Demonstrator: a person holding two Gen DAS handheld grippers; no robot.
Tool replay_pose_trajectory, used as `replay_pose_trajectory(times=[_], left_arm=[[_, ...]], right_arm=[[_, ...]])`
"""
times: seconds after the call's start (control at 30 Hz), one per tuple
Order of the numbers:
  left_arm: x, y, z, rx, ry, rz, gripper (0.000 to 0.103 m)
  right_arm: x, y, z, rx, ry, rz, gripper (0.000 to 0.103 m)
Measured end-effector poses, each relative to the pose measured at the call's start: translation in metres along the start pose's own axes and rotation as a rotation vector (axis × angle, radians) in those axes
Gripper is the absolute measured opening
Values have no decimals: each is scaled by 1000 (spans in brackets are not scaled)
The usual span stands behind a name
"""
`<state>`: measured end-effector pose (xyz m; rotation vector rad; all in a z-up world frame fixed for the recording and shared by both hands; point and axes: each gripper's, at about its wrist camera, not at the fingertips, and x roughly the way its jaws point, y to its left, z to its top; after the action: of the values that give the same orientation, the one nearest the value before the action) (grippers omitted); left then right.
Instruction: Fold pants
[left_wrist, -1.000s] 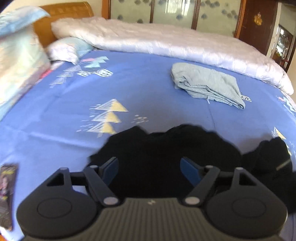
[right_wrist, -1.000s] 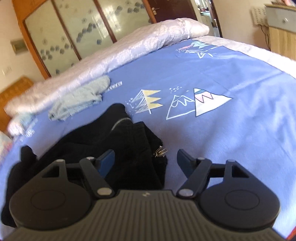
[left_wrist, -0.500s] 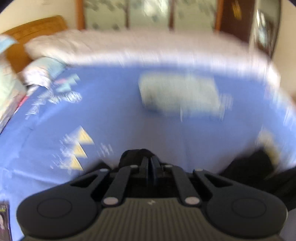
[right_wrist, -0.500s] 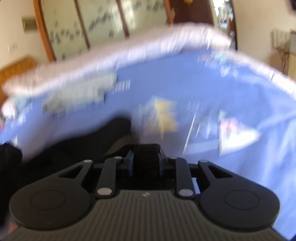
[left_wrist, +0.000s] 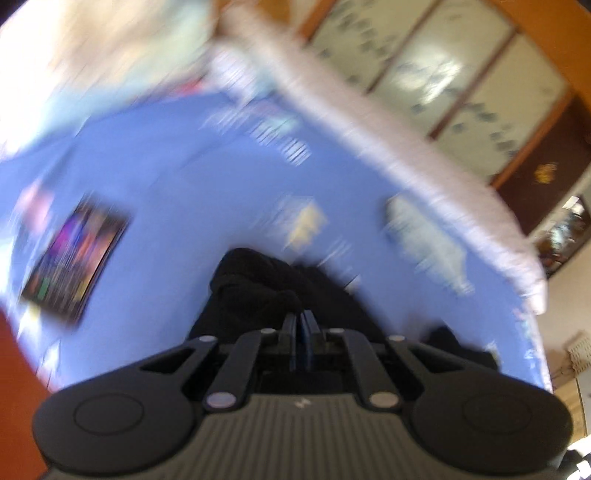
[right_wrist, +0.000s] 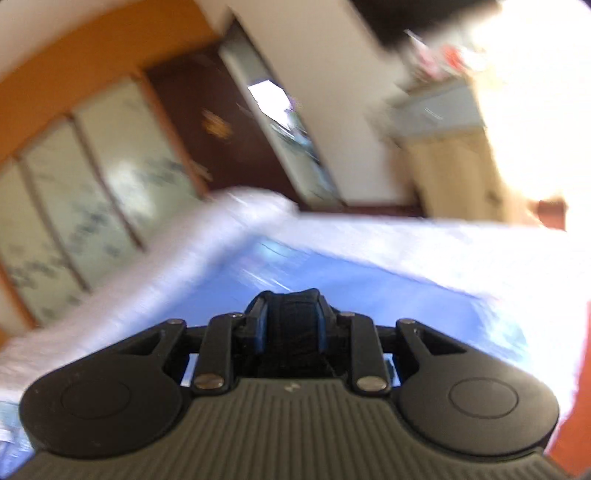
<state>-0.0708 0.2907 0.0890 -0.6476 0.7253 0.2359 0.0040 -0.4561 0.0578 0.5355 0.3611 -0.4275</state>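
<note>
The black pants (left_wrist: 258, 291) lie bunched on the blue bed sheet (left_wrist: 166, 206) just ahead of my left gripper (left_wrist: 303, 325), whose jaws are pressed together on a fold of the black cloth. My right gripper (right_wrist: 290, 314) is shut on a thick wad of the black pants (right_wrist: 291, 325) and is raised and tilted, looking over the bed toward the wardrobe. Both views are motion-blurred.
A dark, colourful flat packet (left_wrist: 74, 266) lies on the sheet at left. A folded light-blue garment (left_wrist: 424, 236) lies at right. A white quilt (left_wrist: 369, 147) runs along the bed's far side, pillows (left_wrist: 110, 55) at upper left. A cabinet (right_wrist: 443, 155) stands beyond the bed.
Both grippers, open a second ago, closed on the black pants, then lifted and swung: the left view rolled and turned left, the right one tilted up toward the wardrobe and door.
</note>
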Motion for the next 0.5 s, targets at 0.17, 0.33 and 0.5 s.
replay_pose_trajectory(times=[0.17,0.33,0.5], left_arm=[[11,35,-24,-79,41,5,4],[8,20,-15,-22,5,-13,8],[11,10,-18,-26,-4,-4,34]], right_arm=[[8,-12,-27,-93,26,-286,68],[-1,11,-10,34,-32,-188,68],[25,104,-17,-145,46,31,68]])
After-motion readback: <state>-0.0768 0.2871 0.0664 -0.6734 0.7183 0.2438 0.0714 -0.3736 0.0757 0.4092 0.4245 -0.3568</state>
